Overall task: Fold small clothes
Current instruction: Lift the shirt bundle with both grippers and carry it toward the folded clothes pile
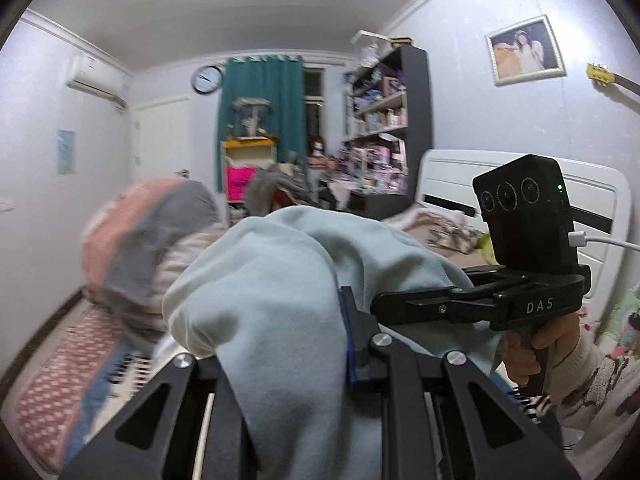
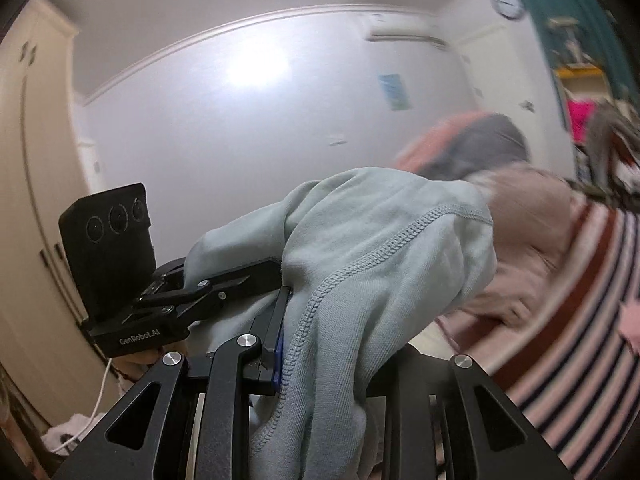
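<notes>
Left gripper point(image 1: 304, 360) and right gripper point(image 2: 320, 360) each clench a fold of the pale blue garment point(image 1: 280, 280), bunched at lower centre of both views — judged best: keep both pinches firm, spread the corners apart before laying flat.

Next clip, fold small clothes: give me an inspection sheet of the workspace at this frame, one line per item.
Surface: bed with a red dotted cover, partly blurred.
Job's things: pale blue garment, lifted and draped over both grippers; stitched seam visible in the right wrist view.
Clutter: blurred heap of pink, grey and striped clothes behind the garment.
Grippers: left gripper shut on the garment; right gripper shut on it too.
Cables: white cable plugged into the right unit; white cable hanging from the left unit.
Surroundings: bookshelf, teal curtain, wall clock, air conditioner, white headboard.
</notes>
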Motion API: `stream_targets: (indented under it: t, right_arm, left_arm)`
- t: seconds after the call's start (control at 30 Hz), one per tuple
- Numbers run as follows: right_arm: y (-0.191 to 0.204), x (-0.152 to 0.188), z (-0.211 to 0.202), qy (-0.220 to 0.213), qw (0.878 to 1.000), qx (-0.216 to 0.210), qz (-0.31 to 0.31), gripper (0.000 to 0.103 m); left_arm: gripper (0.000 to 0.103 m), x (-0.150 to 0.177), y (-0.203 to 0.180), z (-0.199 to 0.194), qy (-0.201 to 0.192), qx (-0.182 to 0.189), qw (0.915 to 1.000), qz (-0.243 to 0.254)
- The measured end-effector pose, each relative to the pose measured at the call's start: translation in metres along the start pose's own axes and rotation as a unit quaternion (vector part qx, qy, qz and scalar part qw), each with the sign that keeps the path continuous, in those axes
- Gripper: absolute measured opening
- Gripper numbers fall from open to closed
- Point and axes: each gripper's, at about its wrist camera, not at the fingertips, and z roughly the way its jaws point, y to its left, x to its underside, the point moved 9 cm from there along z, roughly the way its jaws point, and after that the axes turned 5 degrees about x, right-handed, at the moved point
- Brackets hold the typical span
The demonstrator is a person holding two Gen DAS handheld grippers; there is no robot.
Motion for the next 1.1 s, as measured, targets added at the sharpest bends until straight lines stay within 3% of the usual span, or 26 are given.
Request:
stream_targets:
  t: [0.1, 0.23, 0.43, 0.67, 0.77, 0.9, 1.03, 1.1]
  right_arm:
    - [0.021, -0.008, 0.03, -0.001, 1.0, -0.02, -0.019, 0.019]
    - [0.023, -0.006, 0.072, 0.007, 0.999, -0.033, -0.022, 0.019]
    - [-0.007, 0.015, 0.123, 0.048, 0.999, -0.02, -0.008, 0.019]
    - [-0.057, 0.061, 0.169, 0.116, 0.991, -0.02, 0.059, 0.02]
    - [-0.07, 0.074, 0.179, 0.132, 0.986, -0.033, 0.093, 0.027]
    - [-0.083, 0.08, 0.181, 0.138, 0.983, -0.036, 0.118, 0.056]
    - [-0.097, 0.072, 0.179, 0.126, 0.978, -0.058, 0.153, 0.062]
    - [-0.104, 0.06, 0.176, 0.114, 0.977, -0.063, 0.17, 0.064]
  left_arm:
    - [0.016, 0.002, 0.038, -0.018, -0.003, -0.025, 0.9997, -0.001]
    - [0.016, 0.013, 0.084, -0.009, 0.006, -0.037, 0.9992, -0.016]
    - [0.016, 0.053, 0.141, 0.044, 0.047, -0.007, 0.9965, -0.069]
    - [0.025, 0.111, 0.17, 0.097, 0.097, 0.015, 0.9885, -0.115]
    - [0.037, 0.123, 0.178, 0.109, 0.109, 0.015, 0.9853, -0.13]
    - [0.053, 0.124, 0.186, 0.107, 0.103, 0.028, 0.9829, -0.15]
    - [0.057, 0.106, 0.193, 0.097, 0.087, 0.051, 0.9803, -0.17]
    - [0.059, 0.098, 0.194, 0.092, 0.081, 0.04, 0.9822, -0.165]
